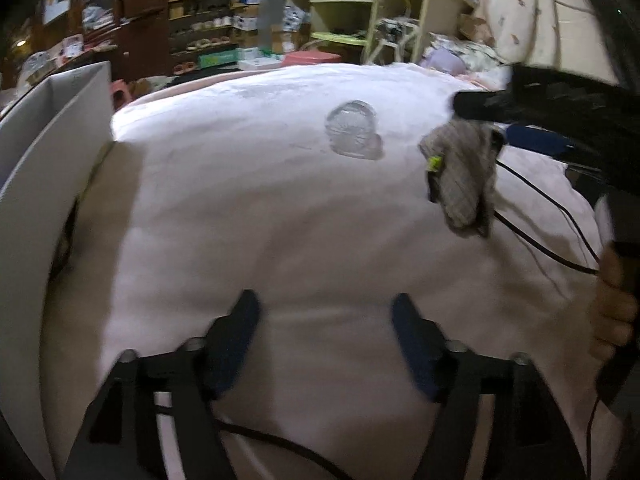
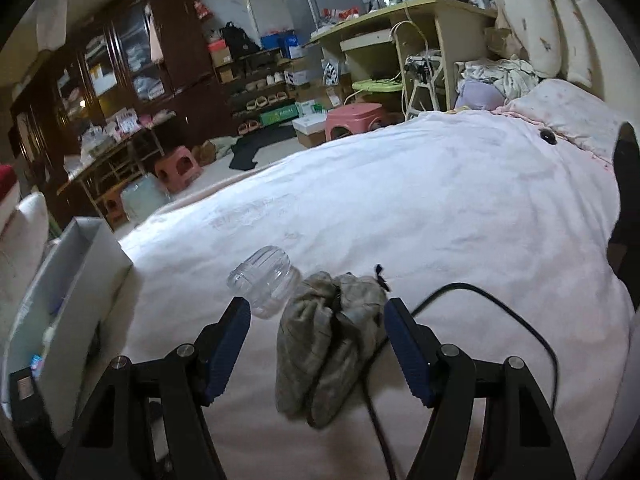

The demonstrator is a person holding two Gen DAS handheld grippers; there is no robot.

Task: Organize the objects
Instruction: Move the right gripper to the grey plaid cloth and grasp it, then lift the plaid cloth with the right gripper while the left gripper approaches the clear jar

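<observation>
left wrist view: your left gripper (image 1: pixel 324 312) hovered released over the soft white bedspread (image 1: pixel 248 200); a ribbed clear plastic jar (image 1: pixel 353 131) lay ahead. right wrist view: your right gripper (image 2: pixel 318 312) stood spread, straddling crumpled grey socks (image 2: pixel 326 344) beside the jar (image 2: pixel 264 280); white box (image 2: pixel 76 280) left.

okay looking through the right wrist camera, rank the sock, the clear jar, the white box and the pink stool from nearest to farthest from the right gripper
1. Sock: between the open fingers of the right gripper.
2. Clear jar: just past the left fingertip, on its side.
3. White box: far left, at the bed's edge.
4. Pink stool: on the floor beyond the bed.
</observation>
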